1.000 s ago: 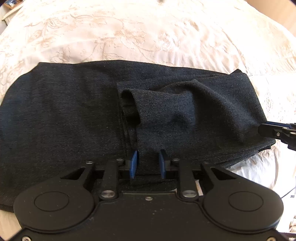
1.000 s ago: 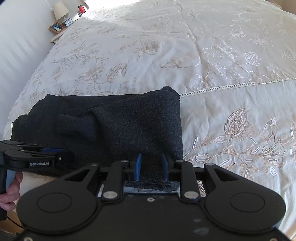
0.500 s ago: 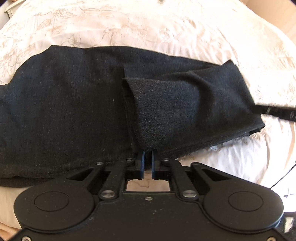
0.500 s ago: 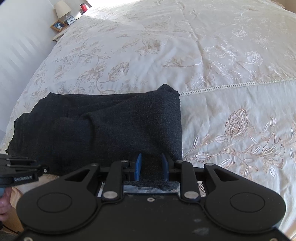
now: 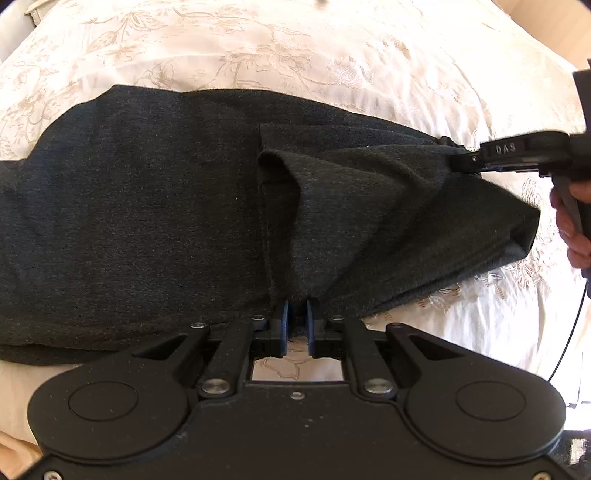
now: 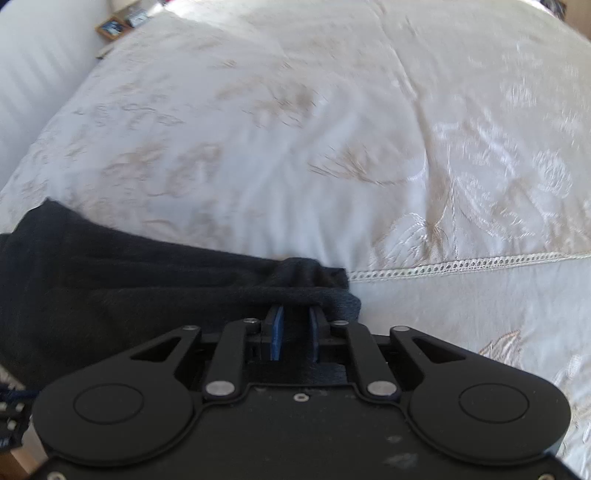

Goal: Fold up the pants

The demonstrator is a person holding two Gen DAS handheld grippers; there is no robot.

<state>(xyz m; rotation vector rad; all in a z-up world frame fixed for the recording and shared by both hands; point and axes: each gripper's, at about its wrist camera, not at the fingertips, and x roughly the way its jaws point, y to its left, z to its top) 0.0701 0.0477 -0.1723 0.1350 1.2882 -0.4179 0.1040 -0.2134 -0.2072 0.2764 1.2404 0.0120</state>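
Dark charcoal knit pants (image 5: 147, 221) run sideways across the embroidered cream bedspread (image 5: 258, 48); left gripper (image 5: 295, 314) easing open around the near edge, right gripper (image 6: 295, 317) closing on the end fold.

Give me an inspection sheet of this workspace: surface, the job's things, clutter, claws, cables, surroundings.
Surface: white embroidered bedspread with a lace seam.
Job's things: dark pants lying partly folded on the bedspread, an upper layer lifted into a ridge.
Clutter: nothing seen on the bed.
Claws: left claw opening, near hem between its pads; right claw closing on the far-right edge.
Cables: thin black cable hanging at the right.
Surroundings: nightstand with a picture frame and small clock; white wall behind.
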